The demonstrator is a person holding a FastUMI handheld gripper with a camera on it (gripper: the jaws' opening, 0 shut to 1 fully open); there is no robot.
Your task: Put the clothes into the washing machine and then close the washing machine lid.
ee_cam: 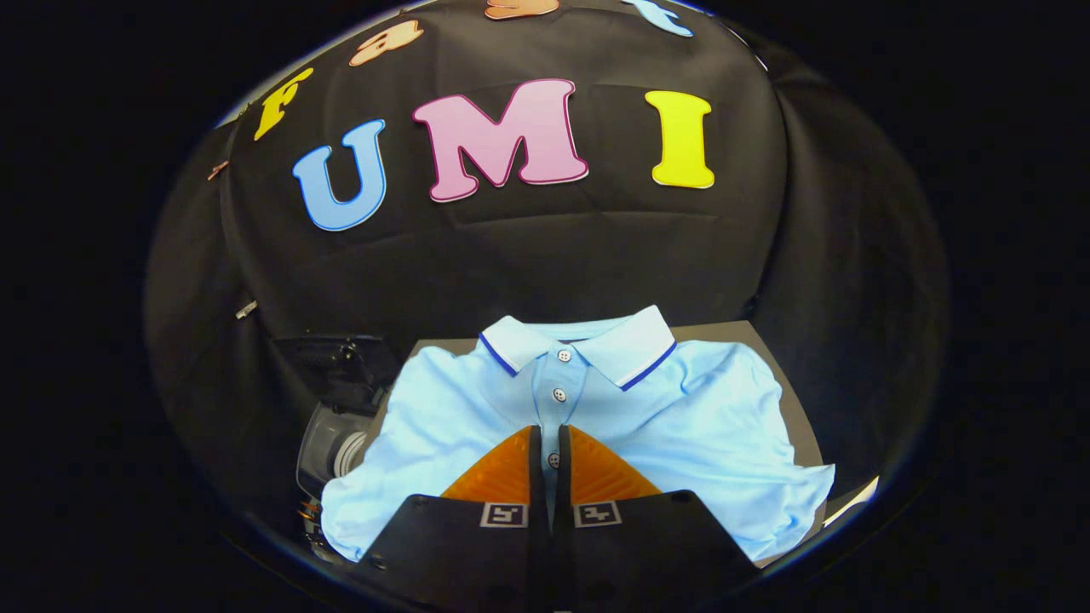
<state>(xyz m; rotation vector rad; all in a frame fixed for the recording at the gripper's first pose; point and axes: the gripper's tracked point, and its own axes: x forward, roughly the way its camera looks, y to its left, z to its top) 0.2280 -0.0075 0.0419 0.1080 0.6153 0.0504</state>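
The table (771,358) carries a pale blue polo shirt (681,426) spread flat, collar at twelve o'clock from my tool (550,443). At about nine o'clock, off the table's edge, sits what may be the washing machine (328,443), though it is too dim to be sure. My tool's fingers are nearly together over the shirt's placket; I cannot tell whether they pinch cloth. Nothing is loaded yet; the lid comes after.

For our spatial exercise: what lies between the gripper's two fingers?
In the gripper view, the light blue polo shirt's button placket, with one button in the narrow gap; the fingers are nearly closed.
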